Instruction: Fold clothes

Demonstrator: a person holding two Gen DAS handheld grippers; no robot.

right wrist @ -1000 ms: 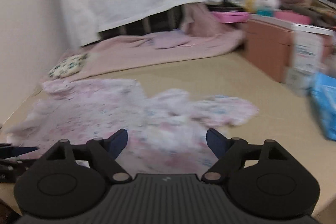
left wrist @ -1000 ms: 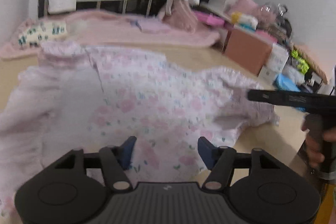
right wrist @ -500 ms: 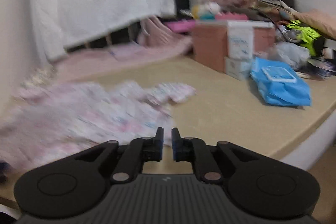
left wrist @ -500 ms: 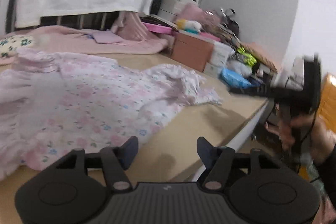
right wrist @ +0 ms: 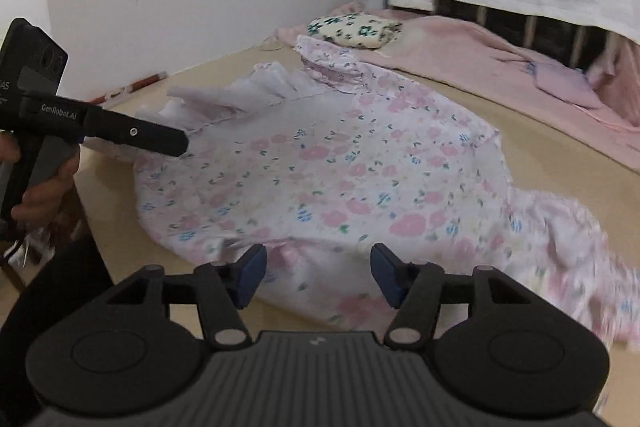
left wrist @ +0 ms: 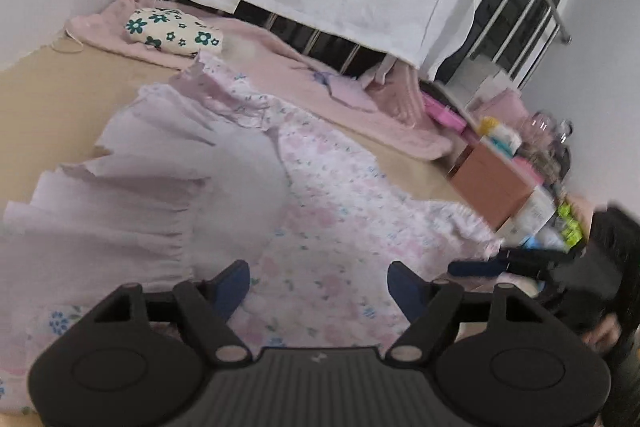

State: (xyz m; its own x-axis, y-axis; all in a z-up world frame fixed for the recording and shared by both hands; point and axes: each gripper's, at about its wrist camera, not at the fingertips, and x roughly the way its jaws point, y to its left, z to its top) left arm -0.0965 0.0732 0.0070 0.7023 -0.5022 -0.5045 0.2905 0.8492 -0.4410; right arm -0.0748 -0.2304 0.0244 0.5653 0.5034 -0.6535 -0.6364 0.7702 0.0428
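While the floral dress (right wrist: 320, 163) lies spread flat on the tan bed (right wrist: 520, 131), reaching its near edge, left tool (left wrist: 318, 285) and right tool (right wrist: 316, 269) hover over it, both wide open, gripping nothing.

You're in a home bedroom: a tan mattress (right wrist: 500, 131), crumpled pink fleece blanket (left wrist: 304, 75), and black metal bed rails (left wrist: 520, 3).

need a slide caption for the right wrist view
Open right gripper poised over the near edge of a floral dress spread on the tan surface, left gripper at its ruffled side.
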